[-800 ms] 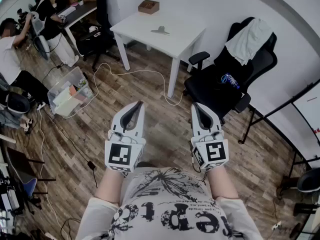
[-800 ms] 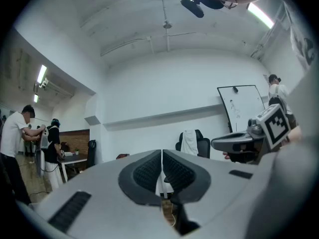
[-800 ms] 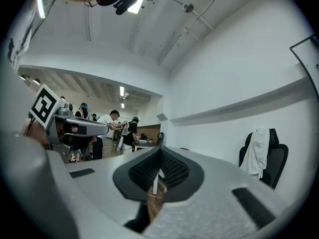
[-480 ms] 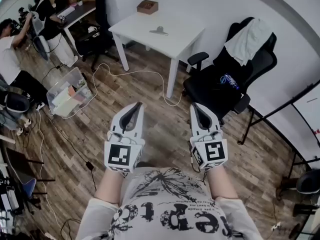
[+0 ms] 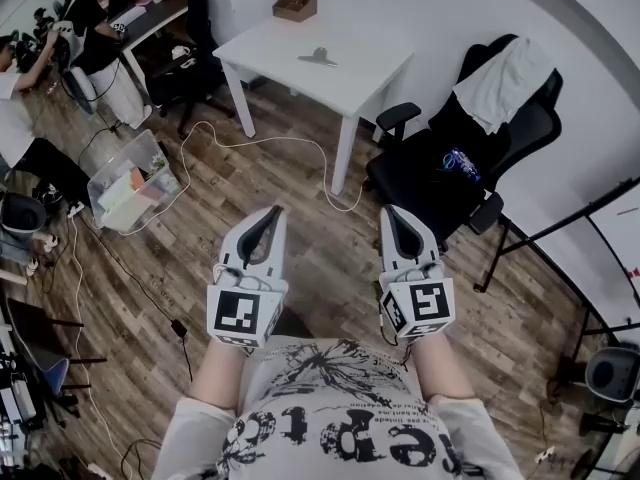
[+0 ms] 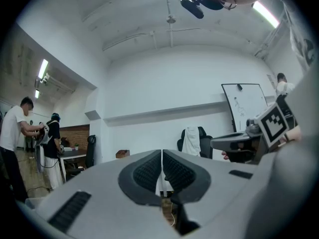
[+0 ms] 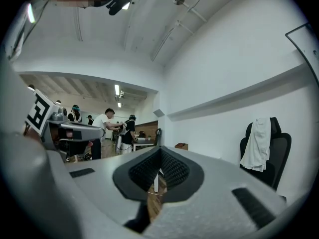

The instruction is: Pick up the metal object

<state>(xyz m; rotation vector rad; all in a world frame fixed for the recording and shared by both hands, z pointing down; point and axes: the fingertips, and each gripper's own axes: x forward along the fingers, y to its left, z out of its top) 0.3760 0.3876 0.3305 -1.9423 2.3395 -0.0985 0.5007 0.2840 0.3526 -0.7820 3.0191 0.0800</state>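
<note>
- Left tool (image 5: pixel 272 211): jaws pressed together, ribbed pads meeting along one thin seam, nothing gripped.
- Right tool (image 5: pixel 392 211): likewise closed pad to pad and empty.
- Both held level in front of the torso, side by side and apart, pointing towards the bench (image 5: pixel 375 83).
- Below them, only wooden floor (image 5: pixel 330 258); well short of the bench.
- Metal object (image 5: pixel 318 58): lies flat on the white bench top, near the middle, untouched and far from either tool.
- Wooden box (image 5: pixel 295 6): sits at the bench's far corner, apart from the metal object.
- White cable (image 5: pixel 262 144): loops across the floor beside the bench legs.
- Black chair (image 5: pixel 450 168): stands to the right of the bench, with a white cloth (image 5: pixel 505 78) draped over its back.
- Clear bin (image 5: pixel 130 183): rests on the floor to the left, filled with mixed items.
- People (image 5: pixel 30 128) at desks along the far left edge.
</note>
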